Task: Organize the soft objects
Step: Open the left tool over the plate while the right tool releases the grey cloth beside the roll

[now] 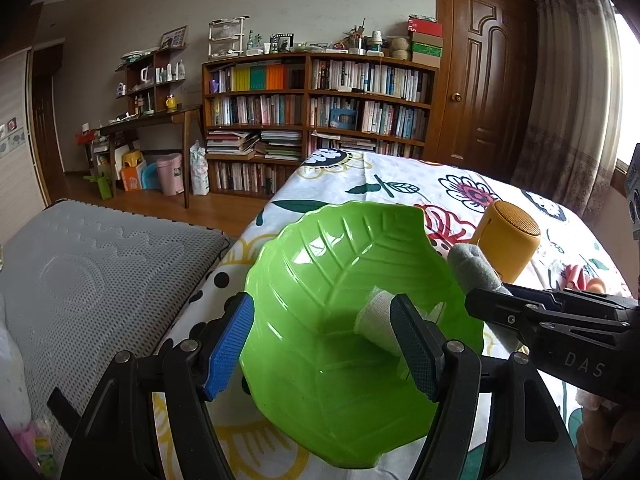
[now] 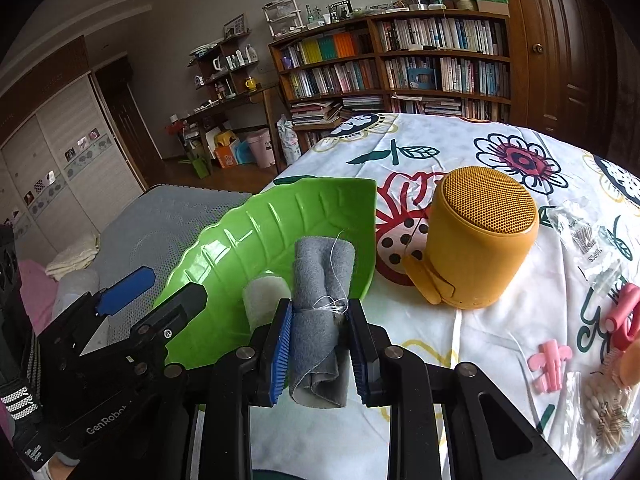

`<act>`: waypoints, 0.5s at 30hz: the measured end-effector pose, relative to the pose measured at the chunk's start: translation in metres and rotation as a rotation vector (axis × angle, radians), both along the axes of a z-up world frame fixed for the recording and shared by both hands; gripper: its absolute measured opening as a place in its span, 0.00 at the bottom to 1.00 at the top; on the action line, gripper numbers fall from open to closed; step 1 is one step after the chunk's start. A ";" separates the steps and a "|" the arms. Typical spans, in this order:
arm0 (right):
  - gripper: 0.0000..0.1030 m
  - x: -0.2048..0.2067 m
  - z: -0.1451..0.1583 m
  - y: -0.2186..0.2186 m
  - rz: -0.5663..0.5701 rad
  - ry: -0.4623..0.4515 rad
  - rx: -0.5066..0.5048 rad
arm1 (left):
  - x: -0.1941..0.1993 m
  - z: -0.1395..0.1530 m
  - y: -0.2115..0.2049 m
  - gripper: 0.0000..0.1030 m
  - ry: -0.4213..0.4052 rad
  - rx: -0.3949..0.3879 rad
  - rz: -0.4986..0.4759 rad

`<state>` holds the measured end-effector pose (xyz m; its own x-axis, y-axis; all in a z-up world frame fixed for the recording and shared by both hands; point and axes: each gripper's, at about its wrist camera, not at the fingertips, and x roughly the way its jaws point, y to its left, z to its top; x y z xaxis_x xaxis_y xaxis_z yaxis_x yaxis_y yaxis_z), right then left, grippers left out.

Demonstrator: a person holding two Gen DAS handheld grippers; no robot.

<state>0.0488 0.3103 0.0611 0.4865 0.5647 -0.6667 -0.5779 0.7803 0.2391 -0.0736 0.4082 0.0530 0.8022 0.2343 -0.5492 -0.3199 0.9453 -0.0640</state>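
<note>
The right gripper [image 2: 320, 344] pinches a rolled grey cloth [image 2: 320, 300] at the near rim of the green leaf-shaped dish [image 2: 260, 236] on the flowered table [image 2: 460, 340] — a white cloth roll [image 1: 378, 320] lies in the dish. The left gripper [image 1: 324, 344] is spread, its fingers straddling the dish — a yellow speaker [image 2: 480, 236] stands just beside

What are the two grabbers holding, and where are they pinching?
The right gripper pinches the rolled grey cloth around its lower middle. The left gripper straddles the green leaf dish, jaws open, holding nothing.
</note>
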 end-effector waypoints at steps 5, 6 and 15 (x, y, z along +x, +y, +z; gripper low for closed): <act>0.37 0.003 -0.004 0.010 0.015 0.022 0.017 | -0.001 -0.001 0.004 0.70 0.000 -0.011 0.013; 0.38 0.002 -0.005 0.012 0.016 0.023 0.016 | -0.001 0.000 0.005 0.71 -0.001 -0.012 0.016; 0.38 -0.002 -0.004 0.007 0.026 0.005 0.059 | -0.001 -0.001 0.009 0.76 -0.007 -0.019 0.028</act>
